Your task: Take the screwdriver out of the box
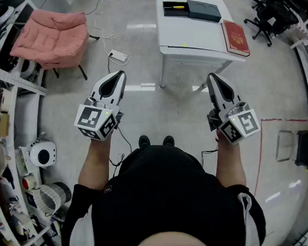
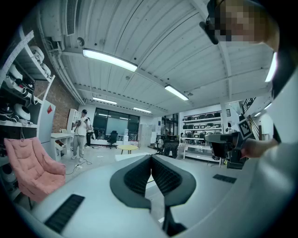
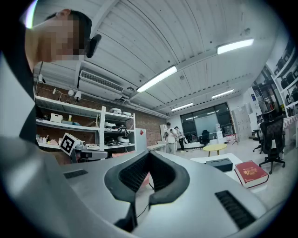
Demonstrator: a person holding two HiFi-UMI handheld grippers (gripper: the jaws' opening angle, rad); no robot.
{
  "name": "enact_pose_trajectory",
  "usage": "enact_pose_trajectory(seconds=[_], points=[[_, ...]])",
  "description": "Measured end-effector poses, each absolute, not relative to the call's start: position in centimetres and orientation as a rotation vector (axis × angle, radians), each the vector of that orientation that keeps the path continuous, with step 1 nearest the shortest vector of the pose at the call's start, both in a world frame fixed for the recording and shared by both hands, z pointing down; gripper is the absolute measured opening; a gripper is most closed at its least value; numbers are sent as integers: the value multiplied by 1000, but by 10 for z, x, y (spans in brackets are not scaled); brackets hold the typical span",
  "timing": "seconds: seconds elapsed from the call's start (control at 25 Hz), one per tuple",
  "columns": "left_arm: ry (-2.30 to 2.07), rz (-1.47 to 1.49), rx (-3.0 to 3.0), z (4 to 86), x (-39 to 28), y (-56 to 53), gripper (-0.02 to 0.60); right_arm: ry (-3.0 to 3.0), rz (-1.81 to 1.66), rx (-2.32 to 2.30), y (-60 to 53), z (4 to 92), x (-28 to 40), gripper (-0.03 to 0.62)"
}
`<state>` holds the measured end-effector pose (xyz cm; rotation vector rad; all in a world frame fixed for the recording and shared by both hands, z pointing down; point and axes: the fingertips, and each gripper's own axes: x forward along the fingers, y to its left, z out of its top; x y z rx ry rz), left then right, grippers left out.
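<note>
**Both grippers closed and empty, box far ahead**

Under the grippers is a grey shiny floor [image 1: 144,111]. Well to the left of the left gripper [image 1: 119,75] stands a pink chair [image 1: 52,36]. This gripper's jaws are pressed together with nothing between them. Far ahead of both grippers is a white table [image 1: 194,37]. On it an open black box [image 1: 175,11] holds the yellow screwdriver [image 1: 177,7], and another black case [image 1: 204,11] touches its right side. A red book [image 1: 235,37] lies ahead of the right gripper [image 1: 212,77], whose jaws are also together and empty.
</note>
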<state>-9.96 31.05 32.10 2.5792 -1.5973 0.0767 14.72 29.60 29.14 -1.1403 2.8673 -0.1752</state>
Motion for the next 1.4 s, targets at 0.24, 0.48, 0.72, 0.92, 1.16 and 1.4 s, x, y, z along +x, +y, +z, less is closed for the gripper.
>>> enact_pose_trajectory(seconds=[0.24,0.48,0.72,0.92,1.16,1.4], points=[[-1592,82,2579,322,-93,312,11,2864,-177,-1137,298,292,152,28],[-1591,97,2604,317,-73,309,11,2827,-208,-1127,296,288,173,28],[-1593,90,2602,313,-51,309,11,2846,-222,-1056,302,286,191,29],[-1610,108,2588,315,-30,312,11,2878,-232,-1020,307,294,212,29],[-1611,118,2572,323,-11,314,11,2875,-279,-1009,306,308,233,31],[-1595,119,2565,333,-13,295,11,2887,-300,-1004,289,316,230,31]])
